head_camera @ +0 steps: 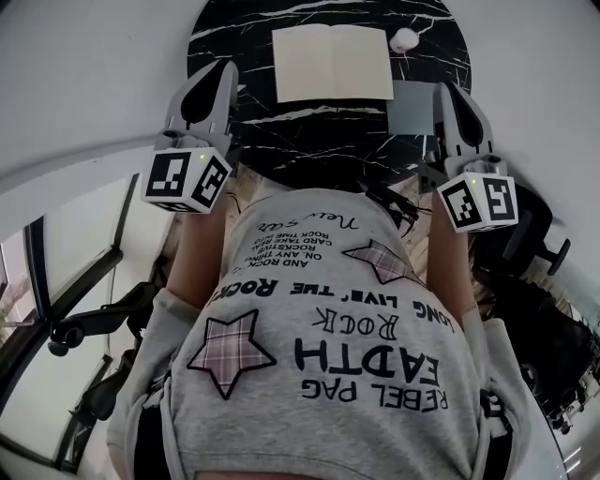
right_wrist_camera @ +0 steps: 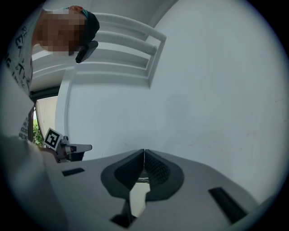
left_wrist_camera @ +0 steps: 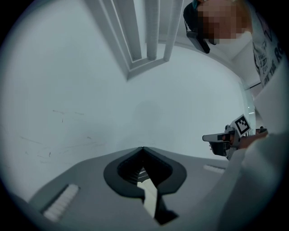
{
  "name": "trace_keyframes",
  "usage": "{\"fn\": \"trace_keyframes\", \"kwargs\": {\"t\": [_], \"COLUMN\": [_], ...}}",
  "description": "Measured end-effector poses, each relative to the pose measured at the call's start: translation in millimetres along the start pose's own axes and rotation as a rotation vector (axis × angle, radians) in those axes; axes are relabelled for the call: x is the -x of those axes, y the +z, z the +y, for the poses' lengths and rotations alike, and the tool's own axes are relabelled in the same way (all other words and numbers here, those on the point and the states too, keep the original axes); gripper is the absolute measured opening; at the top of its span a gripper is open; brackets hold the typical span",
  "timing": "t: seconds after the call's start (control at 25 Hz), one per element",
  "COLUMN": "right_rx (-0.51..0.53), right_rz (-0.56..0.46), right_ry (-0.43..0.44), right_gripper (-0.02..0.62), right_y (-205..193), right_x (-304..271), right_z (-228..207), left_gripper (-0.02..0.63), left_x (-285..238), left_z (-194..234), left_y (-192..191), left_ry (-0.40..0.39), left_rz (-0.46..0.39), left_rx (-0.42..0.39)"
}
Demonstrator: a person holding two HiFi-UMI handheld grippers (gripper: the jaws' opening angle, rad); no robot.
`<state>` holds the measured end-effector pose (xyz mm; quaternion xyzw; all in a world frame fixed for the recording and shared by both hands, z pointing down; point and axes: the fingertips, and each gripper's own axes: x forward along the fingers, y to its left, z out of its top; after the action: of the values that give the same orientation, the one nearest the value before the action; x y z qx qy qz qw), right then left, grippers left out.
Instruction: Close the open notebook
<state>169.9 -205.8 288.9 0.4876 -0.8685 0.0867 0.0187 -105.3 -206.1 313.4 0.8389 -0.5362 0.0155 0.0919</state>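
In the head view, the open notebook [head_camera: 333, 63] lies flat on a round black marble table [head_camera: 234, 23], its cream pages facing up. A small white object [head_camera: 403, 39] sits just beside its upper right corner. The left gripper [head_camera: 228, 67] and the right gripper [head_camera: 442, 89] are held up on either side of the person's grey T-shirt [head_camera: 319, 356]. Both point towards the table, and neither touches the notebook. Each carries a marker cube [head_camera: 186, 178].

In the left gripper view, the two jaws are pressed together tip to tip with nothing between them. A white wall [left_wrist_camera: 90, 99] and a window frame [left_wrist_camera: 140, 36] lie beyond. A sliver of cream page shows through the gap lower down between the jaws. The right gripper appears small at the right edge.

In the right gripper view, the jaws likewise meet at the tips and hold nothing. A pale sliver shows below them, and the left gripper is visible at the left edge.
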Motion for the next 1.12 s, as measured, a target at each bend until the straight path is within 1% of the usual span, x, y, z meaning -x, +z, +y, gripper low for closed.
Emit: {"fn": "trace_keyframes", "kwargs": {"t": [0.08,0.2,0.32,0.48,0.64,0.8,0.92,1.12], "right_rx": [0.001,0.002,0.004,0.011,0.003,-0.007,-0.018,-0.019], "right_rz": [0.005,0.014,0.024,0.029,0.043,0.062,0.072,0.08], "right_ry": [-0.001,-0.005,-0.002,0.002,-0.001,-0.006,-0.009,-0.01], "right_gripper": [0.014,0.014,0.013,0.014,0.013,0.014,0.014,0.014], "right_y": [-2,-4,-7,-11,-18,-27,-32,-36], "right_x": [0,0,-2,-2,-2,-4,-8,-11], "right_z": [0,1,2,6,7,6,4,4], "left_gripper": [0.009,0.009,0.009,0.009,0.009,0.011,0.012,0.032], "left_x": [0,-3,-9,-16,-27,-40,-48,-54], "left_z": [1,2,6,14,21,25,29,30], "left_y": [-4,-16,-37,-73,-109,-145,-176,-226], "left_ry": [0.005,-0.009,-0.015,0.012,0.011,0.016,0.024,0.026], "left_rz": [0.011,0.036,0.093,0.173,0.242,0.314,0.38,0.493], "left_rx": [0.012,0.007,-0.008,-0.033,-0.003,0.003,0.013,0.058]}}
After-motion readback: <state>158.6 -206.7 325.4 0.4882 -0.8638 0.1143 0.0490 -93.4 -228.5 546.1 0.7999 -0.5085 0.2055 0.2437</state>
